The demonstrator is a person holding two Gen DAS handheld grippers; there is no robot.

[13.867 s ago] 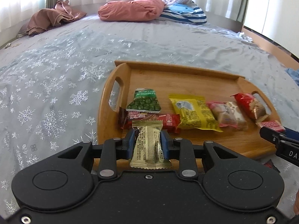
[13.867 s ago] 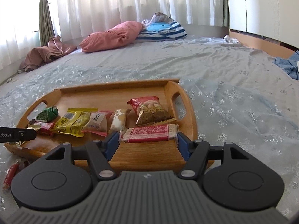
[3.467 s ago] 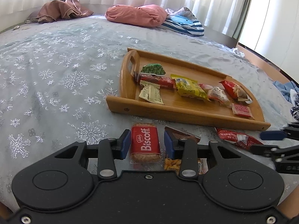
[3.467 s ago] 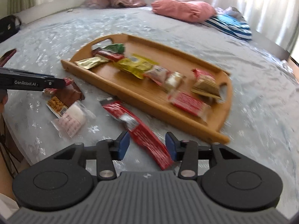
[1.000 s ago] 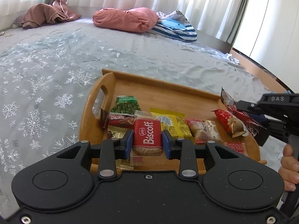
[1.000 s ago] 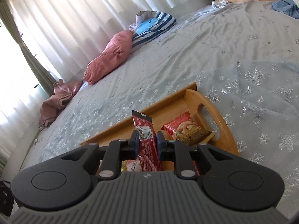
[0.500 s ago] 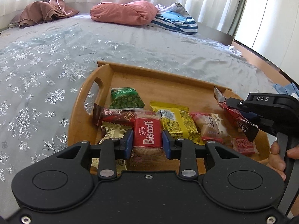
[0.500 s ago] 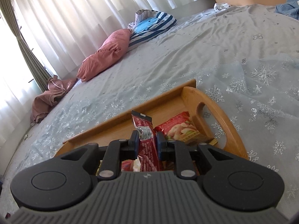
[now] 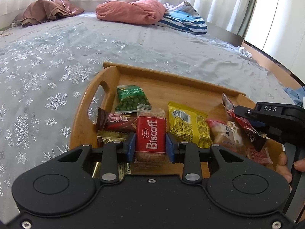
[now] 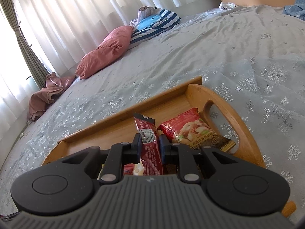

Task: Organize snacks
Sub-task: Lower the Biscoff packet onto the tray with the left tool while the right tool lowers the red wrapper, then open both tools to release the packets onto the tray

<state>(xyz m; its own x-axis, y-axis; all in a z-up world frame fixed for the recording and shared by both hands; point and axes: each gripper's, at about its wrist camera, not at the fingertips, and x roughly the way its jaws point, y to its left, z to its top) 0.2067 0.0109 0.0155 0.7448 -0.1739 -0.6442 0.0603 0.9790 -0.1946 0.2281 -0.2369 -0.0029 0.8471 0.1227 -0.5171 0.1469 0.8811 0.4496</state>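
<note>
A wooden tray [image 9: 167, 80] lies on the bed and holds several snack packets: green wasabi peas [image 9: 131, 97], a brown bar [image 9: 116, 122], a gold packet [image 9: 110, 135], a yellow packet [image 9: 188, 126] and a pale red-ended packet [image 9: 226, 135]. My left gripper [image 9: 150, 143] is shut on a red Biscoff packet [image 9: 151, 135], held over the tray's near left part. My right gripper [image 10: 150, 147] is shut on a long red packet [image 10: 148, 143] above the tray's right end [image 10: 217, 99], next to a red nut packet [image 10: 190, 129]. It also shows in the left wrist view [image 9: 247, 122].
The bed has a grey snowflake cover [image 9: 47, 72]. A pink pillow [image 9: 131, 11], a striped pillow [image 9: 183, 21] and a brown cloth heap [image 9: 47, 9] lie at the far side by the curtains. A small red packet [image 9: 259, 155] lies at the tray's near right.
Both grippers have moved a little closer and lower over the tray with their packets held. The right gripper has shifted toward the tray's right end.
</note>
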